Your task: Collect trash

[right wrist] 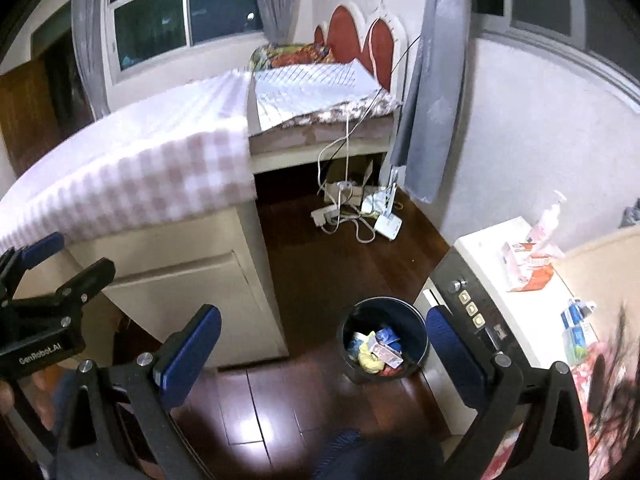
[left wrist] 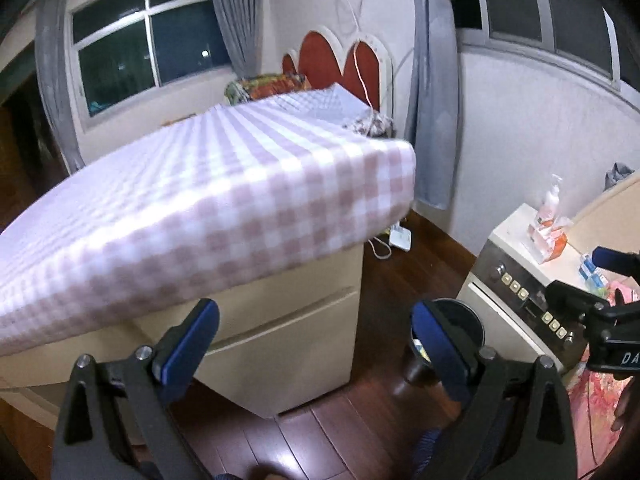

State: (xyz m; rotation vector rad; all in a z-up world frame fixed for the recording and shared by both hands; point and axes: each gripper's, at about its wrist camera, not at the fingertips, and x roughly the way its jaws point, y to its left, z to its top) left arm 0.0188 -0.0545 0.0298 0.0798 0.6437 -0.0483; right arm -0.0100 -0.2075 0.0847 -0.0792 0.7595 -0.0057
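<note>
Between our two pairs of tongs nothing is held: the left gripper [left wrist: 316, 340], black-framed with blue pads, stands wide open over the dark wooden floor [left wrist: 340, 432], and the right gripper [right wrist: 324, 344], of the same make, is spread just as wide and grips nothing.

Just beyond the right gripper's fingers, we see the round black waste bin [right wrist: 416, 334] standing on the floor, close beside the cream cabinet with a dark button panel [right wrist: 470, 308]. It already holds a small heap of rubbish [right wrist: 376, 350]: a yellow crumpled wad, a blue-and-white wrapper, and a pinkish carton, filling only the bottom. From the left wrist, the bin is mostly hidden behind our right-hand finger.

We judge the task partly done, since some trash is in and both grippers are free for more. What is left is harder to say. On the cabinet top lie an orange-and-white packet [right wrist: 528, 268] and a clear pump bottle [right wrist: 550, 218]; we cannot tell whether either is rubbish. Farther out, the pink-and-white checked mattress [left wrist: 192, 208] shows nothing loose on it.
</note>
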